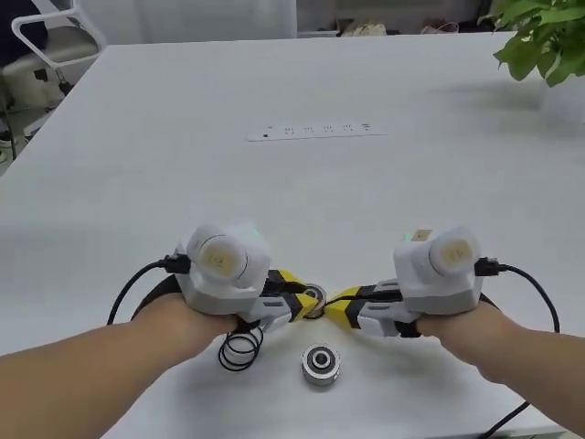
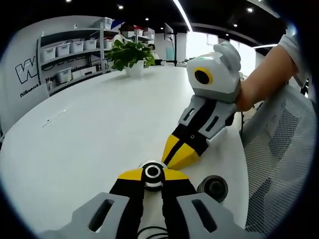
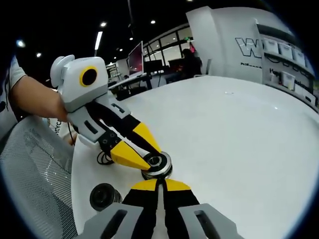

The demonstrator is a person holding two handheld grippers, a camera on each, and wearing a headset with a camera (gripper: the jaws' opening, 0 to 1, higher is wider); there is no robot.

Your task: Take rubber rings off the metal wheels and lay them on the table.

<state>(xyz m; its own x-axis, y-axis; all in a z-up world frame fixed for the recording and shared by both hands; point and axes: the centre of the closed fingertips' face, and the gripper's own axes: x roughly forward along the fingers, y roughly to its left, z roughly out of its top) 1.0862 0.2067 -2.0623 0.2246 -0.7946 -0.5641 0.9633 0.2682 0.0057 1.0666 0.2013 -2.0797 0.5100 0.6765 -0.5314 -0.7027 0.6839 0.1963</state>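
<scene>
My left gripper (image 1: pixel 304 297) is shut on a small metal wheel (image 1: pixel 315 295), held just above the white table (image 1: pixel 302 192); its yellow jaws sit on either side of the wheel (image 2: pixel 152 172). My right gripper (image 1: pixel 332 301) faces it from the right, shut. Its yellow tips (image 3: pixel 159 184) touch the rim of the wheel (image 3: pixel 157 163). Whether they pinch a ring there is not visible. A second metal wheel (image 1: pixel 321 361) with a dark band lies on the table below the jaws. Loose black rubber rings (image 1: pixel 239 349) lie under the left gripper.
A flush power strip (image 1: pixel 315 131) sits in the middle of the table. A green plant (image 1: pixel 539 41) stands at the far right corner, and an office chair (image 1: pixel 37 55) at the far left. The table's near edge runs just below my arms.
</scene>
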